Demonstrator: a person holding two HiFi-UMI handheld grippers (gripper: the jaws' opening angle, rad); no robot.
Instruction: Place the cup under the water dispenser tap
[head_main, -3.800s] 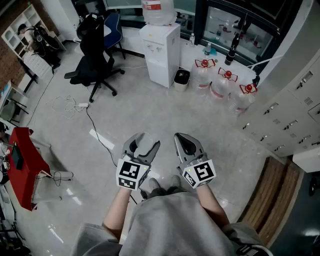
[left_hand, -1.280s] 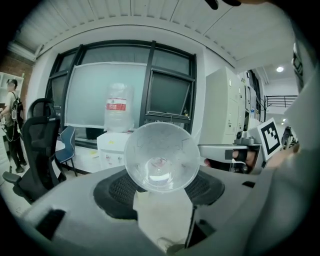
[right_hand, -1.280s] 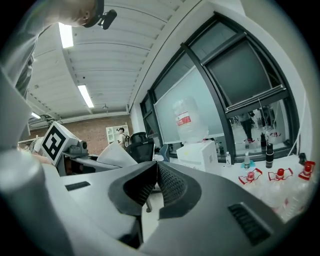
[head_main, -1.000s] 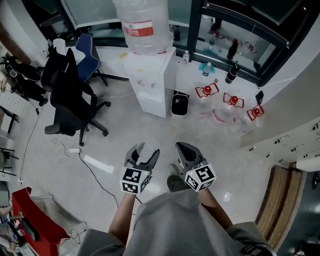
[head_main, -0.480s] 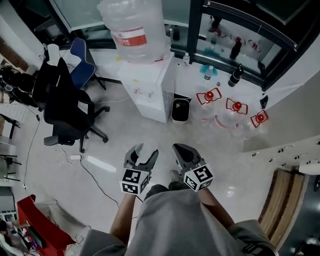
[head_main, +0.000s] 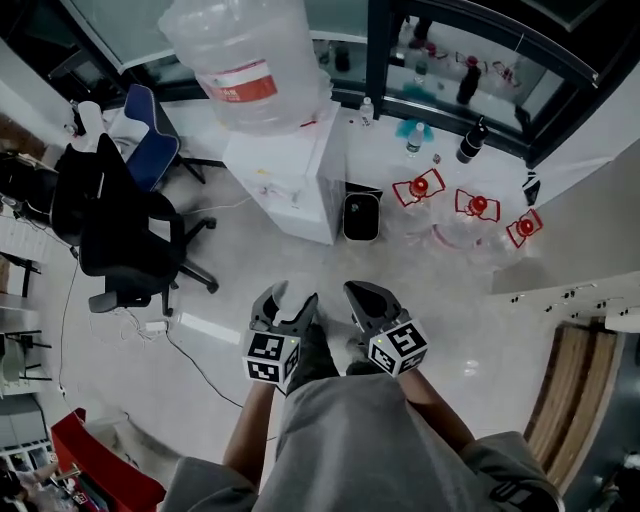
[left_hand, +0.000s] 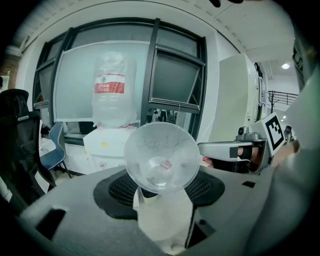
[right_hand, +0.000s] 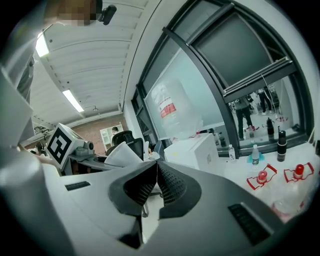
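My left gripper (head_main: 284, 305) is shut on a clear plastic cup (head_main: 293, 293). In the left gripper view the cup (left_hand: 161, 159) lies on its side between the jaws, its mouth towards the camera. Ahead stands the white water dispenser (head_main: 288, 180) with a big clear bottle (head_main: 245, 60) on top. The cup hides part of the dispenser (left_hand: 106, 148) front, and I cannot make out the tap. My right gripper (head_main: 363, 300) is beside the left one, shut and empty; its pads (right_hand: 165, 181) meet. Both grippers are over the floor, well short of the dispenser.
A black office chair (head_main: 120, 235) and a blue chair (head_main: 147, 120) stand left of the dispenser. A black bin (head_main: 361, 217) sits at its right, then several water jugs (head_main: 470, 215) with red caps. A cable and power strip (head_main: 200, 328) lie on the floor at left.
Both grippers and the head have come forward towards the dispenser, which now looks larger and closer. The cup stays in the left gripper, and the right stays shut.
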